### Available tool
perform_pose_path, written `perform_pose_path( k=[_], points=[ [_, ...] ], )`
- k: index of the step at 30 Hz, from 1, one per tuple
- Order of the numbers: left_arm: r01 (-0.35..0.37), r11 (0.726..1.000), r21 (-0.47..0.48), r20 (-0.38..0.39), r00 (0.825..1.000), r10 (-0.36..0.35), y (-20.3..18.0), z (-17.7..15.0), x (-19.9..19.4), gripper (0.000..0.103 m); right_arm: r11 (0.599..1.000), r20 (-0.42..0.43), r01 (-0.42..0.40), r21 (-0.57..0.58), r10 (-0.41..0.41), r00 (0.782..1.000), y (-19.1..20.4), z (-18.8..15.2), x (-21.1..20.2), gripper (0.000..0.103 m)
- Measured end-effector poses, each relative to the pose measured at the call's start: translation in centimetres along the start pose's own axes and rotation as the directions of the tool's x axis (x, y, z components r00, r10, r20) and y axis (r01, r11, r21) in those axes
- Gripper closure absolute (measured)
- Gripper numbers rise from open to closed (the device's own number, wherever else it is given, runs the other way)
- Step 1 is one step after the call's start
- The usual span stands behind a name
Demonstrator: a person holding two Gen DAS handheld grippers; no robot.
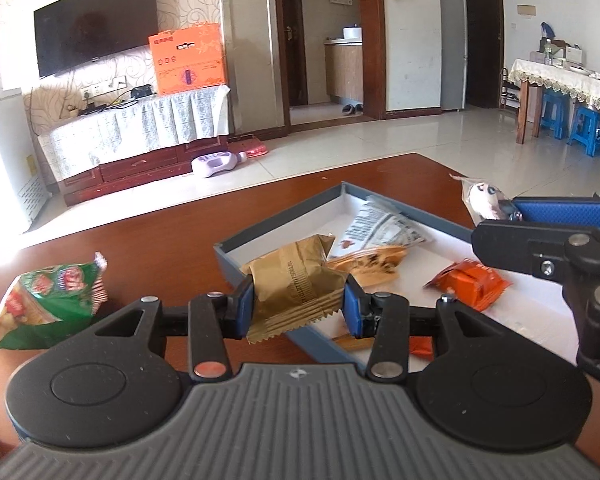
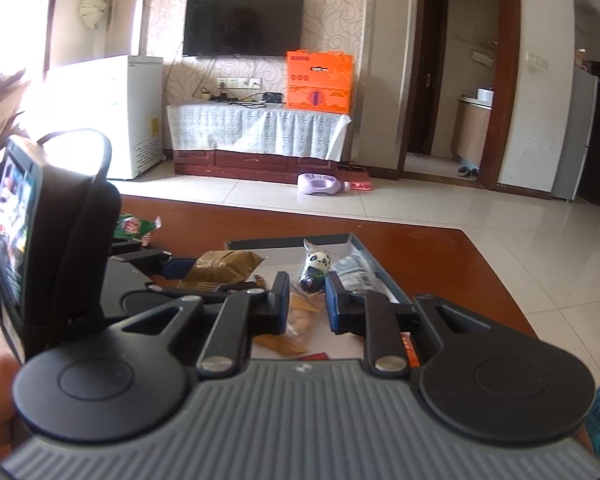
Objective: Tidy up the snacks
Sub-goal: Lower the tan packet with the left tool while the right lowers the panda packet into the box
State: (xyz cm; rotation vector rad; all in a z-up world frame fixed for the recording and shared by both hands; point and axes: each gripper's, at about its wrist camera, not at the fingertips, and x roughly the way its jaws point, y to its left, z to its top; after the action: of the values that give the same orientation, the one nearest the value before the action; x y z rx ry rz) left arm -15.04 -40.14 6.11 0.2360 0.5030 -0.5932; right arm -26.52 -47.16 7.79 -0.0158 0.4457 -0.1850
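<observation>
Here, a glossy brown table (image 1: 148, 216); beyond, pale tiled floor (image 1: 380, 136).

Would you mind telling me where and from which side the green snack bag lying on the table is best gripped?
Probably by the crimped top seal of the green snack bag, the striped edge pointing toward the tray. The bag lies flat and puffy on the table, so its middle would likely slip; the flat seal suits two fingers. Come from the tray side, low.

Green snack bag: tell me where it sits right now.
In the left wrist view the green snack bag lies on the brown table, outside the tray and left of the left gripper.
</observation>
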Motion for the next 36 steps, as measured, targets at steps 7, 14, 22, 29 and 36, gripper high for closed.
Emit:
perform_pose_path(
  k=[7, 14, 22, 29, 36],
  points=[
    [0.042, 0.999, -0.005, 0.005, 0.999, -0.042, -2.9, 0.8, 1.9, 0.053, 0.999, 0.005, 0.033, 0.019, -0.033, 0.999, -1.3, -0.2, 0.1, 0.081],
    [0.095, 0.995, -0.028, -0.003, 0.995, -0.095, -5.4, 1.4, 4.2, 0.053, 0.996, -0.004, 0.080, 0.037, -0.080, 0.997, -2.9, -0.6, 0.6, 0.081],
    [0.151, 0.988, -0.023, -0.027, 0.988, -0.152, -6.0, 0.7, 6.0, 0.053, 0.994, -0.040, 0.097, 0.047, -0.096, 0.995, -3.6, -1.1, 1.8, 0.081],
    [0.124, 0.990, 0.070, -0.038, 0.992, -0.122, -5.7, -0.3, 6.2, 0.053, 0.994, -0.090, 0.080, 0.070, -0.074, 0.993, -3.8, -1.4, 3.4, 0.081],
    [0.109, 0.991, 0.079, -0.069, 0.992, -0.104, -3.8, -1.2, 6.0, 0.053, 0.999, -0.105, 0.041, 0.024, -0.039, 0.994, -2.1, -1.8, 3.4, 0.081]
  ],
)
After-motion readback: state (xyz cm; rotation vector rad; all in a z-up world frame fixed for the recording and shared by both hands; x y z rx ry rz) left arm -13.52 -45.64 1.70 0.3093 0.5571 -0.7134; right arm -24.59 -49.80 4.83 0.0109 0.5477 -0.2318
